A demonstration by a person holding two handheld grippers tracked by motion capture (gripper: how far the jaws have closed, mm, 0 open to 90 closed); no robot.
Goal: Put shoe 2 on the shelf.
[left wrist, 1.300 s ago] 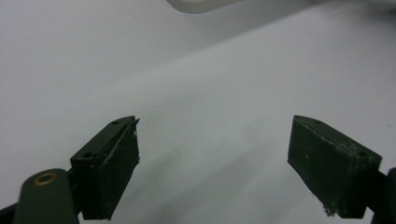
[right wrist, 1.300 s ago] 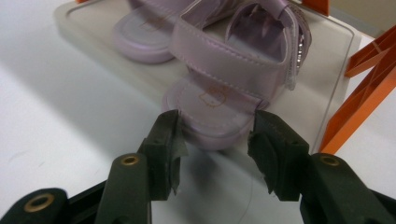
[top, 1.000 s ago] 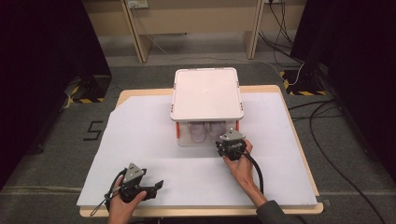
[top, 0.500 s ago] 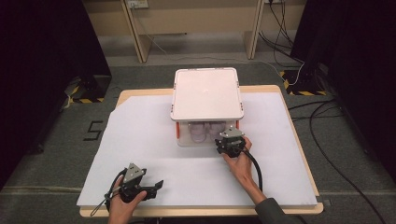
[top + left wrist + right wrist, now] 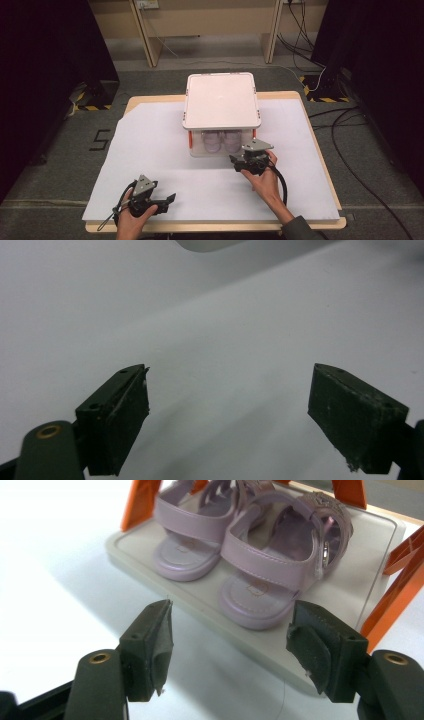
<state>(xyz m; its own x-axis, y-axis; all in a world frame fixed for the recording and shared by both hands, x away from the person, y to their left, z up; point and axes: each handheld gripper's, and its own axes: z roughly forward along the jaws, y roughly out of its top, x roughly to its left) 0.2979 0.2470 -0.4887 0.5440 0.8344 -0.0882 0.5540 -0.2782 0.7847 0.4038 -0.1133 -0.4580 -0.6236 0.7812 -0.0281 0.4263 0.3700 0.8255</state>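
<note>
A: Any writing readable?
B: Just a black "5" (image 5: 101, 139) on the floor, left of the box (image 5: 222, 100).
A: The sandals (image 5: 250, 545)?
B: Sitting inside the box, at its near open side.
A: Grippers?
B: The right gripper (image 5: 227, 647) is backing off from the box, its jaws just having opened, nothing between them. The left gripper (image 5: 227, 415) is staying spread on the bench's (image 5: 210, 190) open white sheet.

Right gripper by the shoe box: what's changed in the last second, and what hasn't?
The right gripper has drawn slightly back from the front of the clear box, and its jaws have just been opening; nothing is between them. The pair of lilac sandals sits inside the box. Unchanged: the left gripper, open at the near edge of the table, and the box's lid.
</note>
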